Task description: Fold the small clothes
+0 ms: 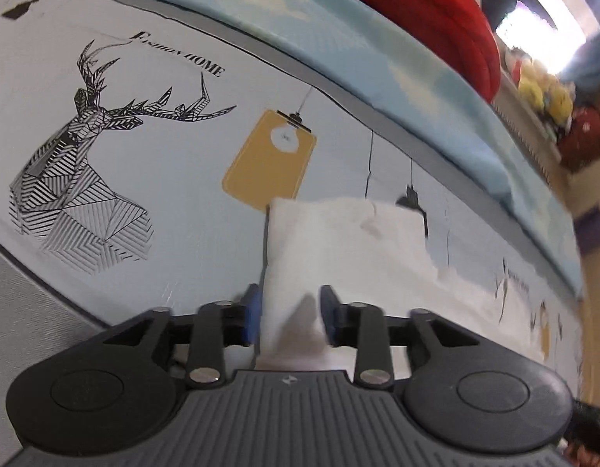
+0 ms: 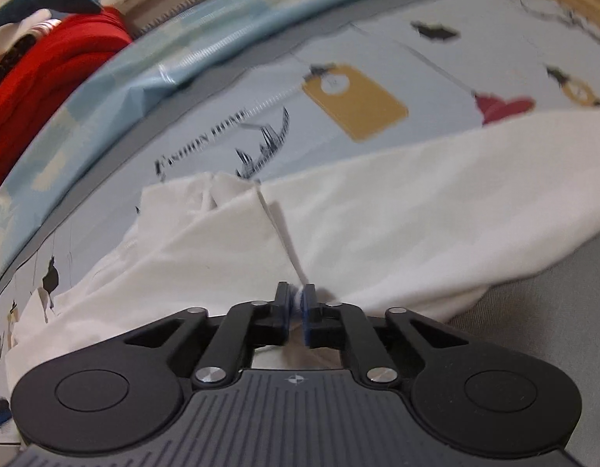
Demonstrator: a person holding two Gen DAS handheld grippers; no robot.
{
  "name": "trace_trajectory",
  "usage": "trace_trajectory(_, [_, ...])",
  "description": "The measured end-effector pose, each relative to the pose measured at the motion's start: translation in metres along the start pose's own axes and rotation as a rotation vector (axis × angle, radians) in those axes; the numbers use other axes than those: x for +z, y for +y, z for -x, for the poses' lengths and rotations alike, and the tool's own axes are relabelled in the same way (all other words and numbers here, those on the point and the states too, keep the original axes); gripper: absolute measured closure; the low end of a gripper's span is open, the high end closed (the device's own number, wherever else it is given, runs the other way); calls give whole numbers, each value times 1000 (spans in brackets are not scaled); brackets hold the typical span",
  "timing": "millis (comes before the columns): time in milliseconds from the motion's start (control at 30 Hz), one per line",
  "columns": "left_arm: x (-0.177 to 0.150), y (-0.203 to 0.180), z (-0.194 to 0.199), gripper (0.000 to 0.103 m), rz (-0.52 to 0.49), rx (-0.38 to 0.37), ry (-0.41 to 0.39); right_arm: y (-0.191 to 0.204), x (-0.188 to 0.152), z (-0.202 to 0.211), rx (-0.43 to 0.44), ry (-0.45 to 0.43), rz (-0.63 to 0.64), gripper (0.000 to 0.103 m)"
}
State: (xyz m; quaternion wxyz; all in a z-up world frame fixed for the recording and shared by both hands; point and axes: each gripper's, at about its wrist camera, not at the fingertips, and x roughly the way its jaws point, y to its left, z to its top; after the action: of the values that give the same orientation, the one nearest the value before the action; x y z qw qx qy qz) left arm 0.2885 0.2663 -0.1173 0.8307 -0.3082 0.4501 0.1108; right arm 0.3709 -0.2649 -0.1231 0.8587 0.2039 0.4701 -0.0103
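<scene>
The left gripper (image 1: 290, 317) has its blue-padded fingers apart, with a fold of the white garment (image 1: 338, 249) lying in the gap between them; the cloth fills most of that gap, but whether the pads are pressing on it cannot be told. From there the garment runs toward 12 and 2 o'clock across the printed sheet (image 1: 183, 179) on which it lies. On that sheet a black line-drawn deer head (image 1: 90, 163) sits at 10 o'clock, and a mustard-yellow tag shape (image 1: 270, 157) lies just beyond the garment's far edge at 12 o'clock. A pale blue blanket (image 1: 338, 39) borders the sheet farther off, with red cloth (image 1: 428, 11) piled on it at 1 o'clock. In the right wrist view the right gripper (image 2: 296, 305) is pinched together on a thin raised edge of the white garment (image 2: 416, 210), which spreads wide from 9 to 3 o'clock over the sheet (image 2: 377, 50) and, at 4 o'clock, overhangs a plain grey surface (image 2: 564, 295)
</scene>
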Motion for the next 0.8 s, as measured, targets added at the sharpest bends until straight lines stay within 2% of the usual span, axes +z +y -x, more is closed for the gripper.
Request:
trace_trajectory(100, [3, 0, -5, 57, 50, -24, -16, 7, 7, 24, 49, -85, 14, 101])
trace_trajectory(167, [6, -6, -14, 57, 41, -19, -19, 12, 8, 37, 60, -125, 47, 101])
trace_trajectory(267, [7, -10, -25, 62, 15, -2, -15, 13, 7, 36, 44, -106, 88, 101])
trace_trajectory(300, [6, -11, -28, 89, -3, 3, -14, 11, 7, 30, 25, -79, 89, 101])
trace_trajectory(333, [7, -15, -28, 99, -32, 37, -23, 7, 7, 23, 6, -46, 85, 101])
trace_trajectory(400, [8, -23, -19, 99, -82, 54, -85, 1, 6, 17, -6, -23, 52, 101])
trace_trajectory(500, [12, -31, -7, 99, -128, 80, -142, 10, 6, 25, 0, -73, 94, 102])
trace_trajectory(567, [16, -28, -5, 98, -125, 130, -134, 15, 4, 20, -39, -46, 125, 102])
trace_trajectory(633, [20, -23, -3, 94, -98, 159, -83, 7, 0, 4, -145, 32, 104, 100])
trace_trajectory(667, [21, -23, 3, 94, -90, 125, -70, 3, -1, 2, -173, 39, 88, 99])
trace_trajectory(700, [21, -27, 11, 94, -101, 84, -68, -1, -1, 5, -183, 8, 58, 98])
trace_trajectory(800, [15, -46, 26, 94, -209, -5, -30, 5, 5, 21, -100, -83, 74, 97])
